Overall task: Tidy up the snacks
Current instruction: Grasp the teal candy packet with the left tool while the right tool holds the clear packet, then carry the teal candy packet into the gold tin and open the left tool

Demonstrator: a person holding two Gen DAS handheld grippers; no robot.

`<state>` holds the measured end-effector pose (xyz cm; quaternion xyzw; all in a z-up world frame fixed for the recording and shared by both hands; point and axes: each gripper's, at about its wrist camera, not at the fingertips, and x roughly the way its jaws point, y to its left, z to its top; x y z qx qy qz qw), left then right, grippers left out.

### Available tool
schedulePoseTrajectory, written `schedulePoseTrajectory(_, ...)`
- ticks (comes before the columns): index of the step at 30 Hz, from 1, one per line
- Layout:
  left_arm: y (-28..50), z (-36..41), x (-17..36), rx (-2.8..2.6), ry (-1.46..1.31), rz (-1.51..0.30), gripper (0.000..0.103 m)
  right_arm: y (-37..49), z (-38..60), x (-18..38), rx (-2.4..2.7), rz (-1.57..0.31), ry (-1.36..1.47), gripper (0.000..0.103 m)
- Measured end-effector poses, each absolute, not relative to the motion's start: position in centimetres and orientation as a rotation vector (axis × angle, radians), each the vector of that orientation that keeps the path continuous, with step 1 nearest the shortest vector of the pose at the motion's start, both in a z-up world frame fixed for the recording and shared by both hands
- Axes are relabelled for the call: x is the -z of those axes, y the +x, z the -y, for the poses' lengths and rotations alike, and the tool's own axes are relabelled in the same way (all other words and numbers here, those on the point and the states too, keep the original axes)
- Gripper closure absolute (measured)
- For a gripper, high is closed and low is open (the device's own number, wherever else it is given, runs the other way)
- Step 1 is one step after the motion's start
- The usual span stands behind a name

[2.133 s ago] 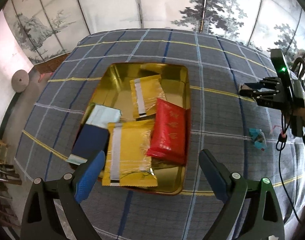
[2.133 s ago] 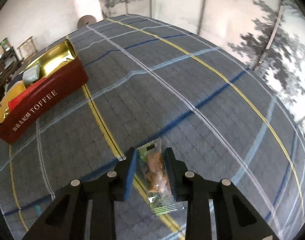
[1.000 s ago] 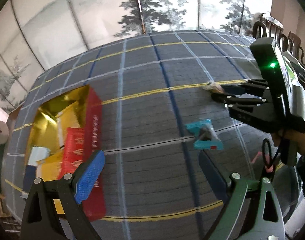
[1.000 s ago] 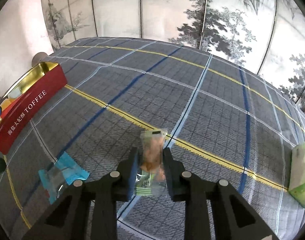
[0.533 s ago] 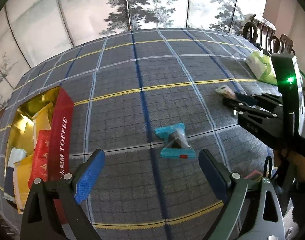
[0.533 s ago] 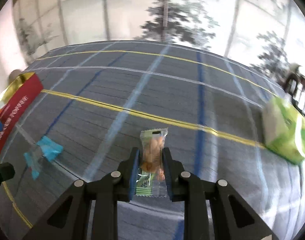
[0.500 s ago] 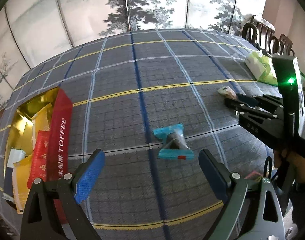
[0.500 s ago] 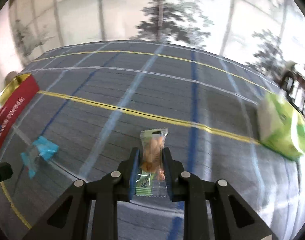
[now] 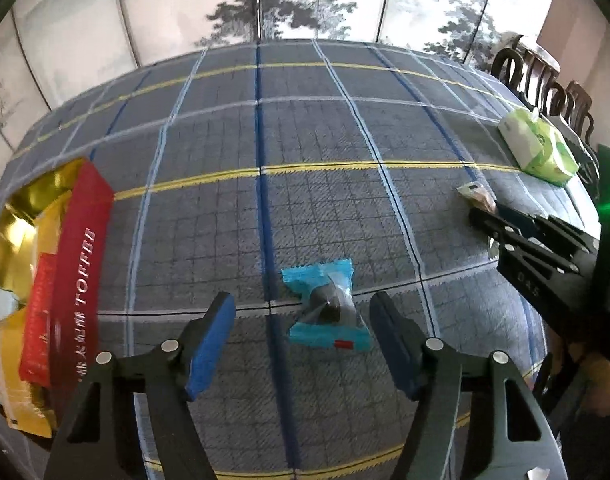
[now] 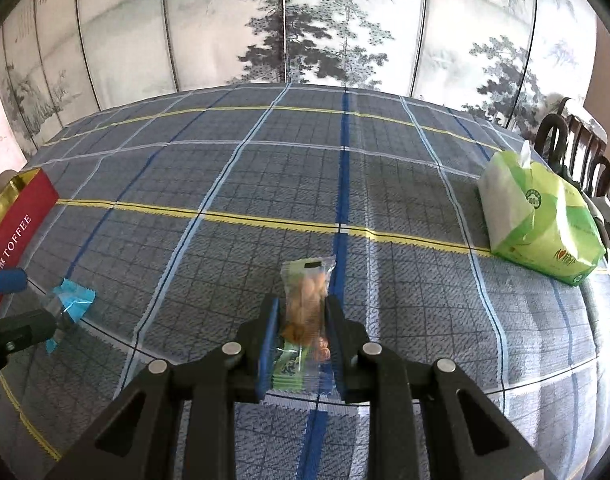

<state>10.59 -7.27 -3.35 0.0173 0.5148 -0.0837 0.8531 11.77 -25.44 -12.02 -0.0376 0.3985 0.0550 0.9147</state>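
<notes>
A small blue-wrapped candy (image 9: 328,308) lies on the checked tablecloth between the fingers of my left gripper (image 9: 303,322). Its jaws are closing around the candy, with gaps left on both sides. My right gripper (image 10: 303,330) is shut on a clear green-ended packet of orange snacks (image 10: 307,304), held just above the cloth. That gripper also shows at the right of the left wrist view (image 9: 481,210), packet tip (image 9: 475,193) sticking out. The red TOFFEE tin (image 9: 71,264) with a gold inside holds several yellow and red packets at the far left. The blue candy (image 10: 71,298) shows at the right wrist view's left edge.
A green and white tissue pack (image 10: 539,222) lies on the table at the far right, also seen as the tissue pack (image 9: 539,152) in the left wrist view. Dark wooden chairs (image 9: 545,76) stand beyond the table's right edge. A painted folding screen (image 10: 305,32) lines the back.
My left gripper has come down closer over the blue candy and its fingers have narrowed around it. The right gripper with its packet has swung rightwards across the cloth, then held still.
</notes>
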Motion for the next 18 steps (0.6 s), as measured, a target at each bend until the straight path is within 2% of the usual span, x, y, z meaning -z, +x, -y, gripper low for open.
schedulePoseTrajectory(7,11.4,8.3,4.4,0.178,0.062,-1.120,0.047,11.8,25.4,12.1,-0.116,-0.821,-0.073,0.079)
schedulePoseTrajectory(12,11.6,8.4,4.8,0.192,0.061,-1.129,0.066,11.8,25.5,12.1,-0.116,-0.821,-0.074,0.079)
schedulePoseTrajectory(18,11.5,8.4,5.0,0.201,0.064,-1.122,0.069,11.8,25.5,12.1,-0.116,-0.821,-0.074,0.079)
